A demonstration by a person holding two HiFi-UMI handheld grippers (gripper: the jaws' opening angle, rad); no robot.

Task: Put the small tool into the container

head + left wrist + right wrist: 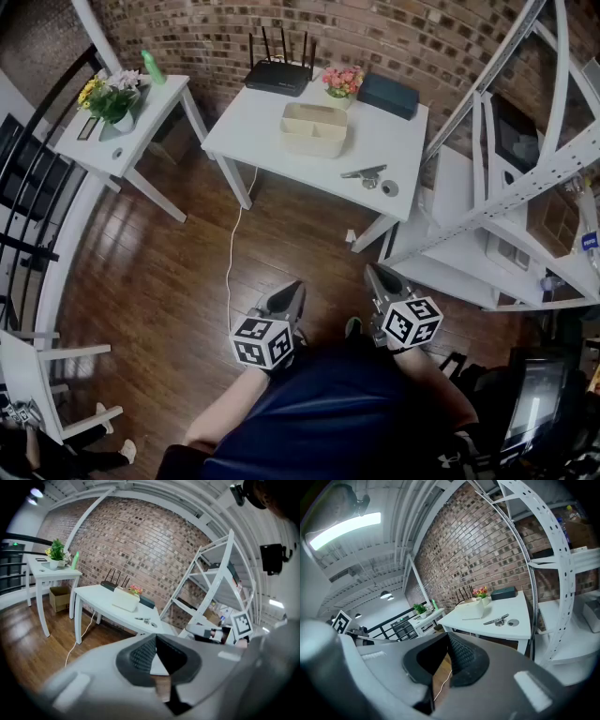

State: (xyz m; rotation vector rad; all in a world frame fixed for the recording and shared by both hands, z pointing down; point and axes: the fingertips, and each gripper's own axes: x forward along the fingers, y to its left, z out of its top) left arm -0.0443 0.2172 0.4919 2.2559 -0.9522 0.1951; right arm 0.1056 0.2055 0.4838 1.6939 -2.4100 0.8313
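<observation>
The small metal tool (pixel 364 172) lies on the white table (pixel 272 141), near its front right edge, with a small round disc (pixel 389 188) beside it. The beige container (pixel 314 128) stands further back, mid-table, its top uncovered. Both grippers are held close to the person's body, well short of the table, over the wooden floor. My left gripper (pixel 286 298) has its jaws together with nothing between them, and so does my right gripper (pixel 382 281). The left gripper view shows the tool (pixel 143 619) and container (pixel 125 602) far beyond the tips (pixel 155 637). The right gripper view shows the tool (pixel 497 620) past its tips (pixel 447 635).
A black router (pixel 279 73), a flower pot (pixel 342 82) and a dark box (pixel 388 95) line the table's back edge. A side table (pixel 141 131) with a plant stands at the left. White metal shelving (pixel 506 187) rises at the right. A cable (pixel 232 253) trails across the floor.
</observation>
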